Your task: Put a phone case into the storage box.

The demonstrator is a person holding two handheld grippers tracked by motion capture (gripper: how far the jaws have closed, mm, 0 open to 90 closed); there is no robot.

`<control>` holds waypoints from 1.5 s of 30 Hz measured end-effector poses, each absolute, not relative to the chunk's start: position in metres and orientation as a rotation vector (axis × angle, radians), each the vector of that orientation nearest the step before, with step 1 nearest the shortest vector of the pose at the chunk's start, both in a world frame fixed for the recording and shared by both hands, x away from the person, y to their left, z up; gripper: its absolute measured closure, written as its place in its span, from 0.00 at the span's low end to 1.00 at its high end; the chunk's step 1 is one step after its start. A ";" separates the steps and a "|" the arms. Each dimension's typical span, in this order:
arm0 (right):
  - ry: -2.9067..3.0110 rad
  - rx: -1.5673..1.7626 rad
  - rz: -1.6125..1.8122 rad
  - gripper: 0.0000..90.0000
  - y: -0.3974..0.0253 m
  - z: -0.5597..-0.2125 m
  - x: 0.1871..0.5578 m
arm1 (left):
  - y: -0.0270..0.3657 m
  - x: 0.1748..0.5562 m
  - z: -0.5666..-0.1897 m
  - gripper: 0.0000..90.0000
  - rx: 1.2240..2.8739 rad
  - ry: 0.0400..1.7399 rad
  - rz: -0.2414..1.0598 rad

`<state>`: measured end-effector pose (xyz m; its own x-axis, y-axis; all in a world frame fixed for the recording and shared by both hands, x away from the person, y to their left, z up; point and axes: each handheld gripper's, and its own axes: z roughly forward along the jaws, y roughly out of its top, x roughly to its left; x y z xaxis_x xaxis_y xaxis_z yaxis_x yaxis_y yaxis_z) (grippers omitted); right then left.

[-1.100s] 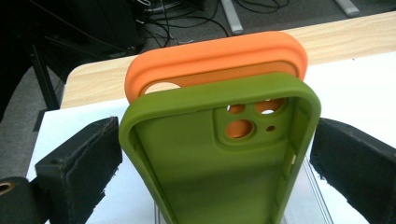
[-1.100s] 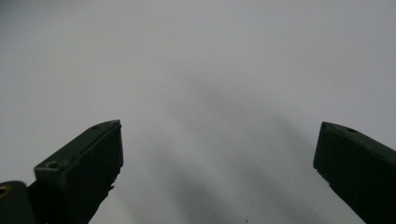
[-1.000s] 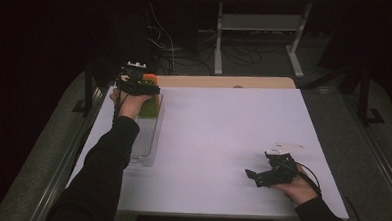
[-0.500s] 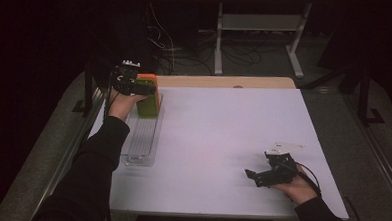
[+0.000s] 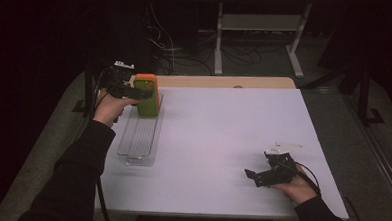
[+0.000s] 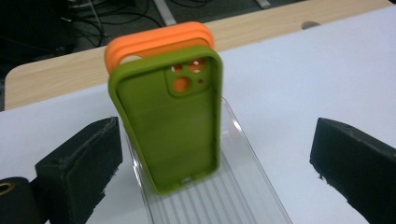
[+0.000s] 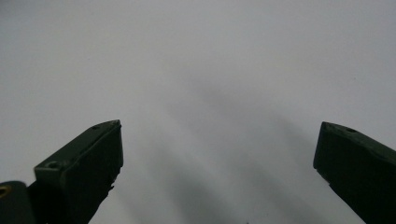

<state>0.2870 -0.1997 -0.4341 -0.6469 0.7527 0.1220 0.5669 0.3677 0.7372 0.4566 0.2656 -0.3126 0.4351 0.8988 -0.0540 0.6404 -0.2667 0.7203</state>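
Now your left gripper (image 5: 143, 94) sits in the upper left of the high view, a touch farther up and left than a second ago, and its fingers (image 6: 79, 163) are spread wide with nothing between them. The green case (image 6: 170, 126) stands upright in the far end of the clear tray (image 5: 140, 138), leaning on the orange case (image 6: 154, 39) behind it, free of both fingers. That reads as a release: you have backed off and the case stands on its own, so this placement looks done. Your right gripper (image 5: 255, 176) rests on the counter (image 5: 223, 131) at the lower right, fingers (image 7: 84, 168) spread over bare surface, holding nothing.
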 end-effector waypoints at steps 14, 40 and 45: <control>2.395 1.172 1.139 0.01 -0.201 -0.433 0.287 | 0.260 0.412 -0.305 0.02 2.034 1.082 0.385; 2.405 1.160 1.153 0.01 -0.200 -0.433 0.286 | 0.255 0.335 -0.354 0.02 1.999 0.842 0.292; 2.407 1.157 1.153 0.01 -0.200 -0.433 0.286 | 0.252 0.325 -0.365 0.02 2.015 0.810 0.280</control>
<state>0.2863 -0.1997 -0.4330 -0.6609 0.7409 0.1197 0.5577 0.3781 0.7389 0.3246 0.2523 -0.3646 0.7578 0.6422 -0.1155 0.4340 -0.3639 0.8242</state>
